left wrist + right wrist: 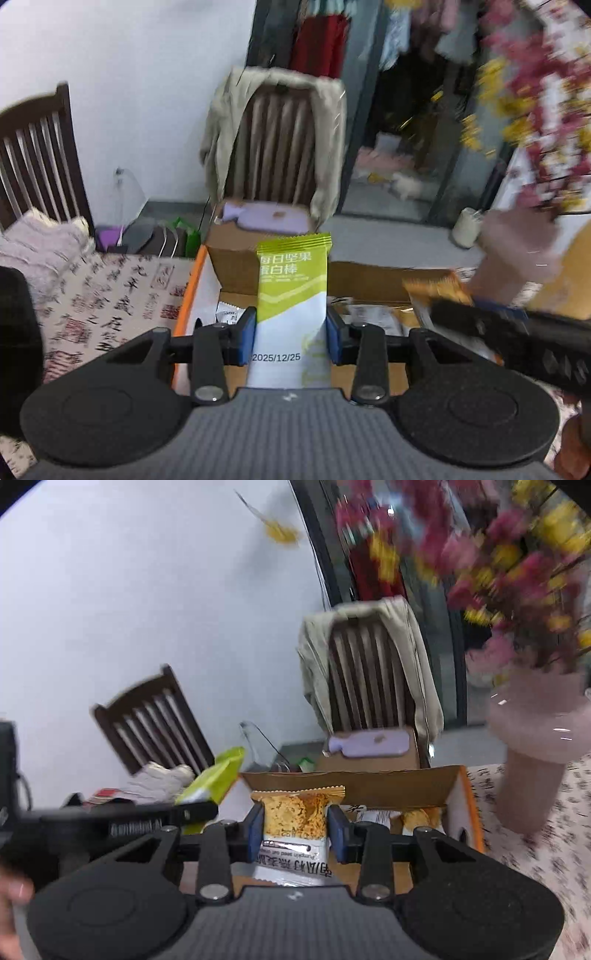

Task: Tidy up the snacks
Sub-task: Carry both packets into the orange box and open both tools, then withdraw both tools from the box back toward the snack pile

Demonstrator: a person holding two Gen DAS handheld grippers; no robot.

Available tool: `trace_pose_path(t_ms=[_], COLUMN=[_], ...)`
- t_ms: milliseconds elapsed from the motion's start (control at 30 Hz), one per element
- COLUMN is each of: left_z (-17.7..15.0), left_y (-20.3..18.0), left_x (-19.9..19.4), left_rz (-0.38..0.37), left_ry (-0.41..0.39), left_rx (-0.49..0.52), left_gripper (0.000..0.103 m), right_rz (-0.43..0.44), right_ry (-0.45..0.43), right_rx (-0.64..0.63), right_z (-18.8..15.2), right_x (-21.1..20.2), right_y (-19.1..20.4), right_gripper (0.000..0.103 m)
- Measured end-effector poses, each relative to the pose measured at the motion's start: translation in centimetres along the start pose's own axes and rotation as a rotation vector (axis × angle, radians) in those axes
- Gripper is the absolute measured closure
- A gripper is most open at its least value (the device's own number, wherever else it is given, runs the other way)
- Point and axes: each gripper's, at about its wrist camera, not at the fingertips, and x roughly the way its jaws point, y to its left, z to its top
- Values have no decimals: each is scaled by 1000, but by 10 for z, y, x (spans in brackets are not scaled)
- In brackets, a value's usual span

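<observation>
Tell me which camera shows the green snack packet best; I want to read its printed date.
The left wrist view: the green snack packet stands upright between the left claw's pads, front facing, date legible. The right wrist view shows only its tilted, blurred upper end behind the left claw's finger, date hidden.

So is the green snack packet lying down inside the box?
No, the left tongs hold the green snack packet up above the box.

The green snack packet (291,291) and the orange snack packet (295,812) look like glossy plastic film; the box (236,266) is matt brown cardboard, the chair (280,147) dark slatted wood under a cloth jacket (221,140), the tablecloth (110,295) printed fabric
</observation>
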Motion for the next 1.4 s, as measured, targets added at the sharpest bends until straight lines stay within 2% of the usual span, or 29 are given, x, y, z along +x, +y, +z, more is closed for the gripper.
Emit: trace_pose_path(t_ms=[100, 233, 367, 433, 500, 567, 667, 833, 933, 1000, 1067, 1100, 1200, 1400], left_z=[-1, -7, -12, -12, -12, -13, -11, -3, 4, 9, 10, 10, 5, -33], left_y=[2, 9, 3, 1, 0, 1, 8, 22, 30, 33, 37, 39, 50, 65], left_x=[47, 78, 87, 87, 83, 76, 64, 38, 14, -9, -34, -47, -86, -154], left_rz=[29, 59, 89, 65, 61, 80, 84, 117, 103, 107, 103, 103, 114, 153], left_ry=[85, 143, 156, 158, 146, 128, 119, 90, 62, 32, -5, -23, -69, -130], left_rx=[-5, -37, -4, -6, -10, -1, 3, 13, 18, 35, 53, 56, 41, 13], left_gripper=[65, 64, 62, 55, 42, 41, 40, 31, 23, 16, 10, 7, 4, 1], right_rz=[-42, -84, -76, -87, -75, -65, -51, -105, -129, -159, -204, -229, -280, -296], right_ry=[57, 146, 191, 198, 202, 197, 185, 187, 173, 155, 127, 109, 72, 37], right_rx=[59, 138, 158, 149, 150, 155, 174, 96, 31, -22, -73, -92, -117, -97], right_z=[12, 14, 11, 9, 7, 7, 8, 11, 14, 14, 11, 9, 0, -31], right_x=[57, 116, 142, 148, 151, 149, 137, 111, 84, 62, 36, 23, -18, -98], right_y=[-17, -43, -50, -48, -48, -51, -53, -44, -36, -30, -27, -27, -30, -37], right_gripper=[67, 67, 66, 63, 53, 48, 47, 47, 46, 42, 26, 23, 20, 19])
